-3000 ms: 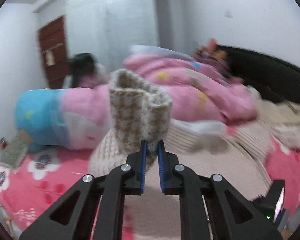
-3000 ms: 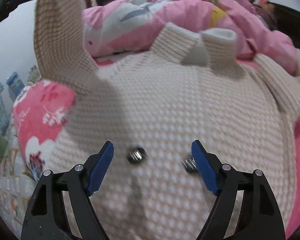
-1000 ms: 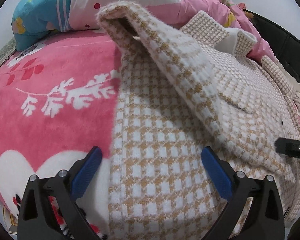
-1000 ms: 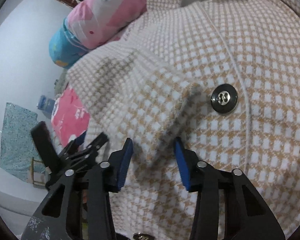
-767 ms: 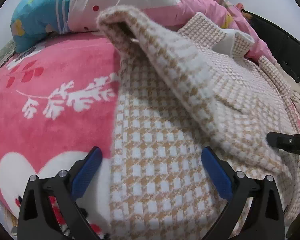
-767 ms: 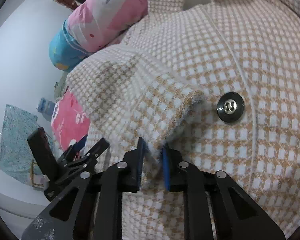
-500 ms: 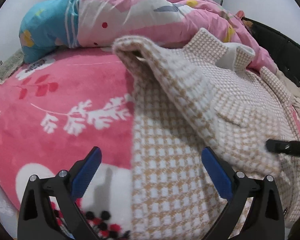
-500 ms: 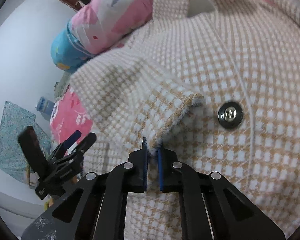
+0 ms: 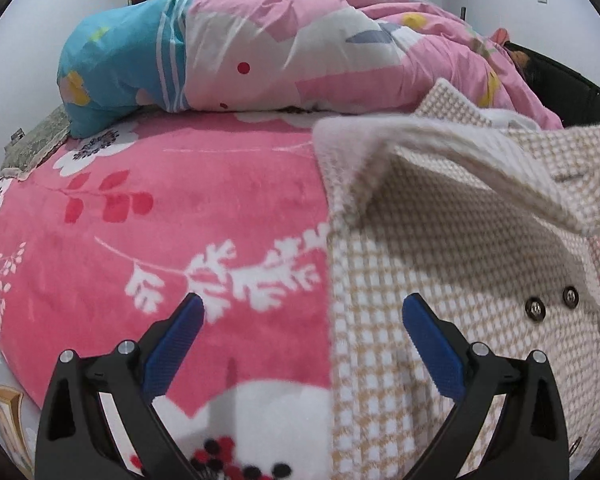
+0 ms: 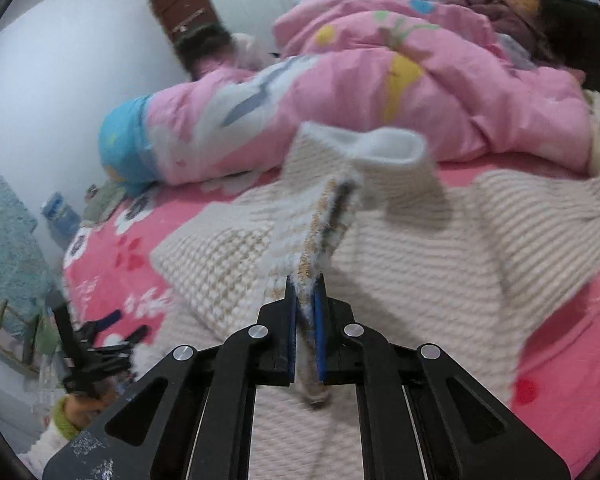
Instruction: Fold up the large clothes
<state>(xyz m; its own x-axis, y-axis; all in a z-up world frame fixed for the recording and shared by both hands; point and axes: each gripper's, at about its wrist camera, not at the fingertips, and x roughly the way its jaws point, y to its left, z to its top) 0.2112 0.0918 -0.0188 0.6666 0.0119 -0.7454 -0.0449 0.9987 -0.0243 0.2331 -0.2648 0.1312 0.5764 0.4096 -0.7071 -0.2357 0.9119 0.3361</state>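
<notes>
We are working on a cream and tan houndstooth woollen coat (image 9: 440, 240) spread face up on a pink plush blanket with white flower and branch prints (image 9: 160, 220). Behind it lies a bunched pink and blue cartoon-print duvet (image 9: 260, 60).

Our right gripper (image 10: 305, 300) is pressed together on the fuzzy cuff end of the coat's sleeve (image 10: 320, 232), pinching it between the blue pads. A moment ago that gripper was low, closing on the cuff where it lay across the coat's chest beside a dark button; now the cuff is lifted clear of the coat body, and the right view is blurred with motion. In the left view the raised sleeve (image 9: 480, 160) stretches from the shoulder out toward the right edge, casting a shadow on the front panel below.

Our left gripper (image 9: 298, 330) is spread wide and holds nothing. It has pulled back since a second ago: its blue pads now straddle the coat's side edge, one over the blanket, one over the checked fabric. Two dark metal buttons (image 9: 552, 300) show on the front panel.

We judge that the sleeve fold is being redone or adjusted, so the fold is still at an early stage. Where the sleeve will be laid we cannot tell.
</notes>
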